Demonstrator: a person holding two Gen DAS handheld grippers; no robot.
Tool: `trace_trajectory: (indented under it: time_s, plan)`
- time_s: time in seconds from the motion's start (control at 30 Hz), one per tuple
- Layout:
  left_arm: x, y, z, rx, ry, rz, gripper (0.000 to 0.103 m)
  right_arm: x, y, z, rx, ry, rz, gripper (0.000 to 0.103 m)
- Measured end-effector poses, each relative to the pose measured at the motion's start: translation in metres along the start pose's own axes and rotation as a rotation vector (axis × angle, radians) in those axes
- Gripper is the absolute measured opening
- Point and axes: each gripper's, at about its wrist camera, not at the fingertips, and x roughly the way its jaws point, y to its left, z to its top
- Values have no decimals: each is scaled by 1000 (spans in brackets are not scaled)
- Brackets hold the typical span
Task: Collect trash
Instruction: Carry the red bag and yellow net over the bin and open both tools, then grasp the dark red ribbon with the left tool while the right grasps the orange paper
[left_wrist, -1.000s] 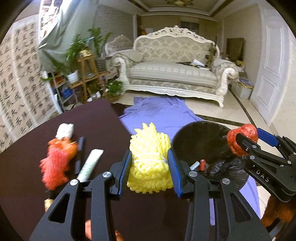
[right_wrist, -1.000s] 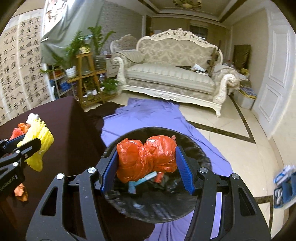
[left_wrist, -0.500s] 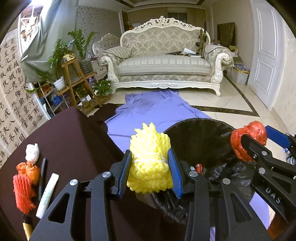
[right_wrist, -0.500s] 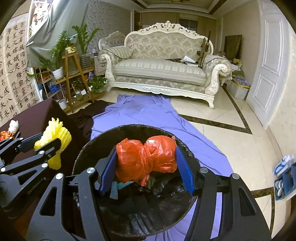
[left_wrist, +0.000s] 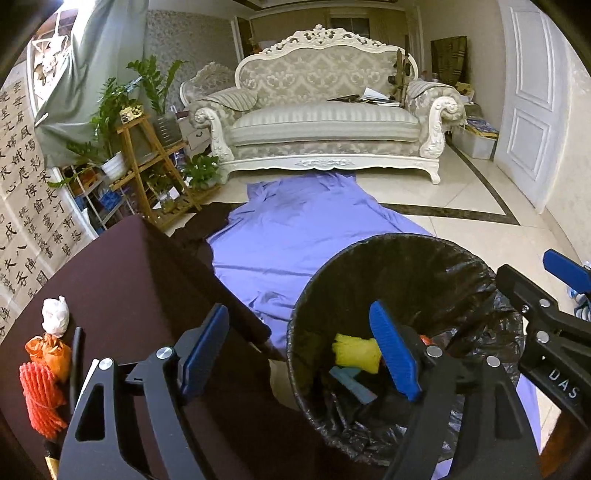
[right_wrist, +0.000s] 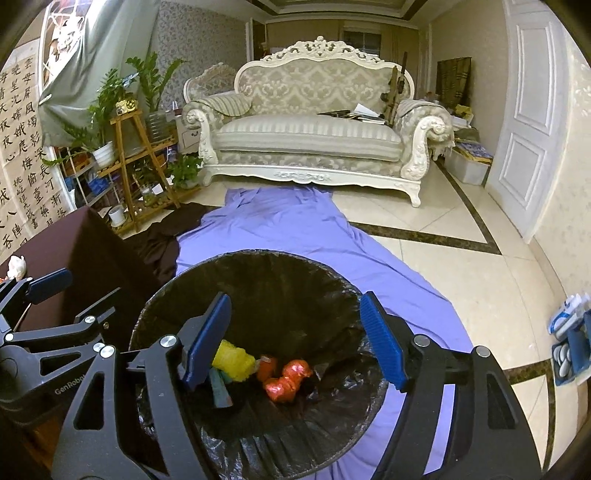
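Above the bin (right_wrist: 258, 273), both grippers, left (left_wrist: 299, 350) and right (right_wrist: 295, 339), have spread, empty jaws; swinging back to the tabletop (left_wrist: 122, 280), one may clip the rim and tip it.

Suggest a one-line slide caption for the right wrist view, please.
Open right gripper above the black-lined trash bin, yellow foam net and red bag inside.
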Motion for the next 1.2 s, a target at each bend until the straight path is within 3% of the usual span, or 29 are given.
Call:
trace_trajectory:
  time_s: [0.27,0.63,1.03,1.2]
  plan:
    - [-24,14,-7,-29,-2,18,78,-17,8,-4,-12,-9,24,71]
    - [-74,61,-39,-114,-4,73,77,-48,56,-23,-76,-2,126,70]
    - [-123,114,-95,-233,17,187,77,-84,119,-48,-189,8,263,70]
    - [-125,130,-114,-267,37,273,77,-93,135,-57,-220,13,293,70]
